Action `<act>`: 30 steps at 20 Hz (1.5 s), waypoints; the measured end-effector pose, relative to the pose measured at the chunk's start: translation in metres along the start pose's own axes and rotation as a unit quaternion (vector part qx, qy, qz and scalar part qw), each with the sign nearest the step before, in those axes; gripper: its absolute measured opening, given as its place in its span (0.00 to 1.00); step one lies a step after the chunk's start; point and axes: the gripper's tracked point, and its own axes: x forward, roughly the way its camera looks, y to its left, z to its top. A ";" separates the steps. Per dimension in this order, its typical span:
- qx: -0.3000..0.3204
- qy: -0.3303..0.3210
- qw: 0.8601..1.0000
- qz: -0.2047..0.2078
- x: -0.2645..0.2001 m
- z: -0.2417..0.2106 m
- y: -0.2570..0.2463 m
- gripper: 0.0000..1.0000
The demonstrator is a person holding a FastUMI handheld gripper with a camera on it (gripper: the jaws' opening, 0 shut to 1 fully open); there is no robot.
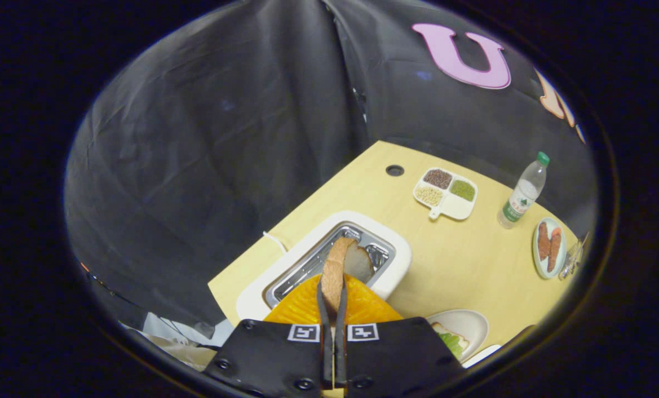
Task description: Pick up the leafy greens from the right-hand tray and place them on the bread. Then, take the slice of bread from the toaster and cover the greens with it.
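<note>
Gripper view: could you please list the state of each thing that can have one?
Gripper: shut on the bread slice.
Bread slice: held on edge, just above the toaster slot.
Toaster: slots open.
Plate: holds bread with greens on top, uncovered.
Bottle: upright, capped.
Divided dish: three sections filled, one empty.
Small plate: holds reddish pieces.

Plate [467, 323] with bread and greens [452, 342] half hidden behind the claw [333, 301] (contents partly unclear)
</note>
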 end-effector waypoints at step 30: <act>0.133 -0.090 0.986 -0.042 -0.107 -0.036 -0.110 0.04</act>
